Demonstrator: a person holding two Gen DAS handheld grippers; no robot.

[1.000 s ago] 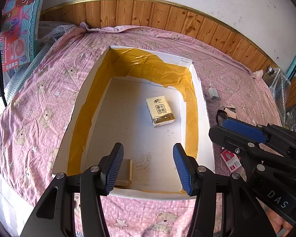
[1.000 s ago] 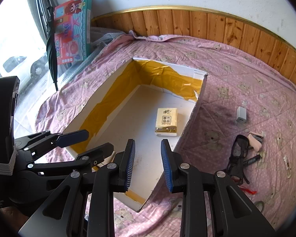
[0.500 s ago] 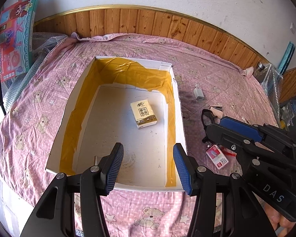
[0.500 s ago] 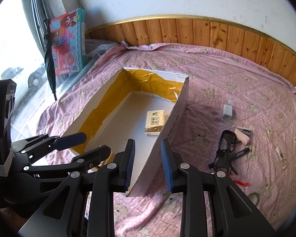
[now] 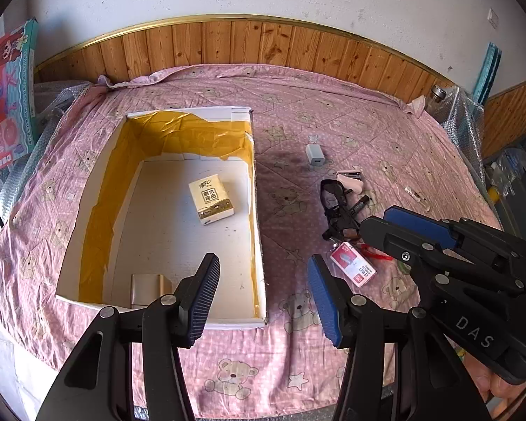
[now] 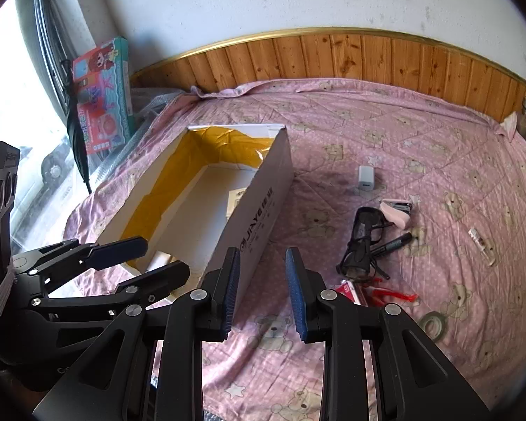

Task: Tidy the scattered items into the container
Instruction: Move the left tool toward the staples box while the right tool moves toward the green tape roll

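A white cardboard box (image 5: 257, 210) lined with yellow tape lies on the pink bear-print bedspread (image 5: 298, 133). Inside are a tissue pack (image 5: 211, 203) and a gold-coloured flat item (image 5: 145, 289). To the box's right lie a white charger (image 6: 365, 179), a pink stapler-like item (image 6: 396, 212), black glasses (image 6: 363, 245), a marker (image 6: 392, 244), a red-and-white card (image 5: 352, 268), a red strip (image 6: 392, 294) and a tape roll (image 6: 433, 326). My left gripper (image 5: 263, 294) hangs open over the box's near right corner. My right gripper (image 6: 263, 291) is open and empty, beside the box's outer wall (image 6: 263, 210).
A colourful toy box (image 6: 101, 94) leans at the far left by a window. Wooden panelling (image 5: 263, 45) backs the bed. A glass jar (image 5: 438, 93) and bubble wrap sit at the far right. A small strip (image 6: 482, 245) lies on the spread. The bed's front edge runs just below the grippers.
Both grippers have pulled back from the box and shifted right, so the box looks smaller and the scattered items have come into view. Both stay open and empty.
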